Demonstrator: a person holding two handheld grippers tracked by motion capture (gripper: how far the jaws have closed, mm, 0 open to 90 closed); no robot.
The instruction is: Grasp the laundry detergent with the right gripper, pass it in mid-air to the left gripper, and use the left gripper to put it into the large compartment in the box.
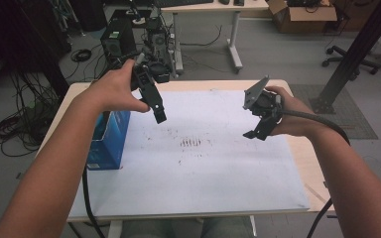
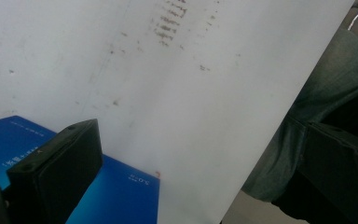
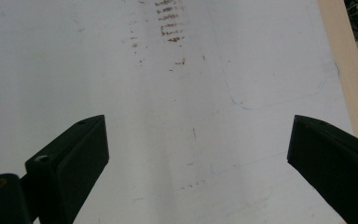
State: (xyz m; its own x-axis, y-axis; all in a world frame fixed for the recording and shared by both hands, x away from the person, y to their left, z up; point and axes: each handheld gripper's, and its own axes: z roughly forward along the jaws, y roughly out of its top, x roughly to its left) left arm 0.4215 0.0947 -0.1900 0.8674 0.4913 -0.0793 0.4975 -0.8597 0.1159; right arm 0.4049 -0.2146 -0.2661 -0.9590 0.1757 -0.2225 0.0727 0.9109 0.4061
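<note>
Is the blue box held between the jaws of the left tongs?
No, the left tongs stand open above the table, and the blue box lies below them, with nothing between the jaws.

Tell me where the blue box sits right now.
In the high view the blue box stands at the left edge of the white sheet, below the left tool; in the left gripper view it shows under that tool's jaw.

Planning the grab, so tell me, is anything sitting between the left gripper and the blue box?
Nothing visible does. The left gripper hangs open above the white sheet, just right of the blue box; only open air lies between them.
</note>
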